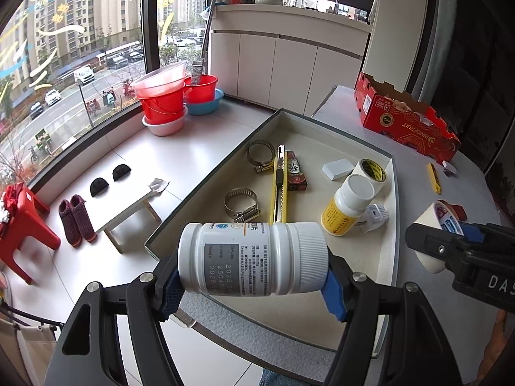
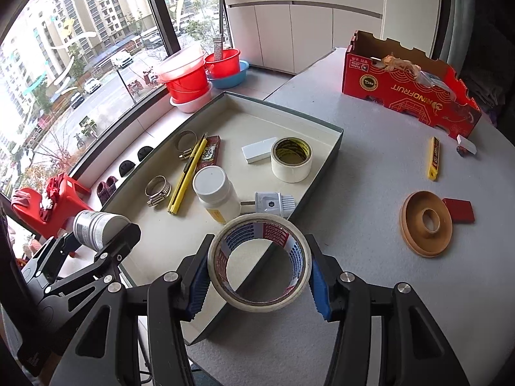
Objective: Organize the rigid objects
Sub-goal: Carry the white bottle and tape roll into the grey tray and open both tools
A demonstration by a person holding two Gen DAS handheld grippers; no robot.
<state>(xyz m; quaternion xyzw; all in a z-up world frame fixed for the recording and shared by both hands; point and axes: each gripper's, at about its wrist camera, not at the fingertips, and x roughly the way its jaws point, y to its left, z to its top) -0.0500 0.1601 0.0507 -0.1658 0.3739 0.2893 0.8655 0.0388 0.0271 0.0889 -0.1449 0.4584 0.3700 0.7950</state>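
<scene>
Bottle (image 1: 254, 259), white, screw cap: one, lying sideways between the blue pads of the left gripper (image 1: 252, 284), jaws closed on its base and cap. Carried above the near edge of the tray (image 2: 338, 143), presumably for setting down inside with the rest.

Tape roll (image 2: 259, 263), pale with printed core: one, clamped across its width by the right gripper (image 2: 257, 284), hovering over the tray's near right edge; likely also bound for the tray.

Tray contents, counted:
- Bottle, yellow label (image 2: 217, 196): one, upright, near the middle.
- Tape roll, cream (image 2: 291, 159): one, flat, toward the far right corner.
- White block (image 2: 259, 149): one, just beside that roll.
- Hose clamps: two, one far (image 1: 261, 154), one near (image 1: 242, 202), along the left edge.
- Box cutter (image 1: 279, 186): one, yellow, lying lengthwise between clamps and middle.
- Red packet (image 1: 295, 172): one, touching the cutter.
- White plug (image 2: 273, 204): one, by the right edge.

Table (image 2: 370, 193), outside the tray, seemingly not yet sorted:
- Yellow cutter (image 2: 433, 159): one.
- Wooden ring (image 2: 426, 228): one.
- Red card (image 2: 460, 210): one, touching the ring.
- Red carton (image 2: 408, 90): one, far right corner.
</scene>
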